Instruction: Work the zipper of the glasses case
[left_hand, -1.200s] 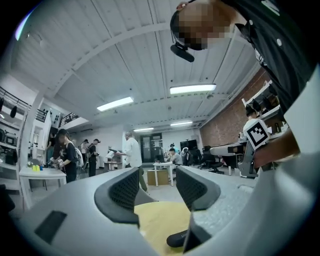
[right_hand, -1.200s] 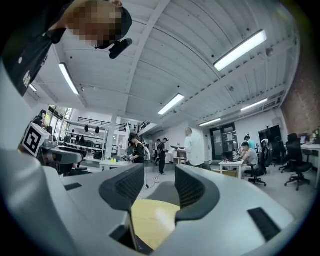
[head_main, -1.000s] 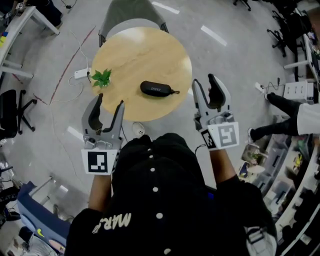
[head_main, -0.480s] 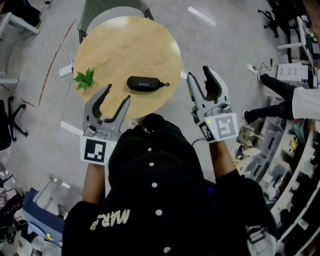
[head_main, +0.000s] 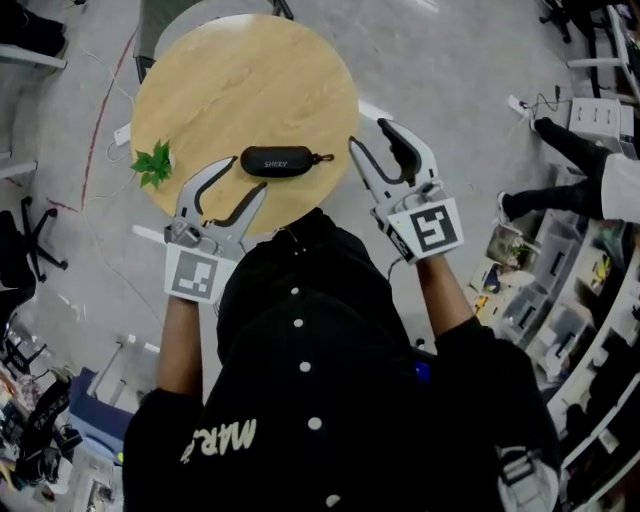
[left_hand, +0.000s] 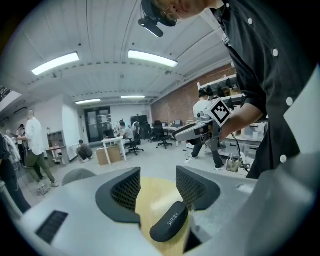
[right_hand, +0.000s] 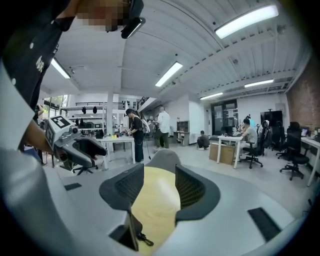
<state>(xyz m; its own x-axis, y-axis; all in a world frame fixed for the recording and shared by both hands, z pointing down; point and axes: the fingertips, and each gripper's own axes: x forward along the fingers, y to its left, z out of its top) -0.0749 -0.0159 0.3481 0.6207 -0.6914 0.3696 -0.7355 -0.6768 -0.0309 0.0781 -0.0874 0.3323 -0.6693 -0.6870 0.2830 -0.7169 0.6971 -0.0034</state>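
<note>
Round table (head_main: 250, 80) carried the case (head_main: 277, 160), closed, contents unseen; we held our left gripper (head_main: 243, 180) and right gripper (head_main: 370, 135) beside it, jaws apart, empty.

Bright ceiling strip lights; gripper views bulge fisheye, corners vignetted black.

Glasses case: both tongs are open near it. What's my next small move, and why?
Probably close the left tongs on the glasses case's left end to steady it. It lies loose on the table, both tongs are open and empty, and the zipper pull points toward the right tongs.
</note>
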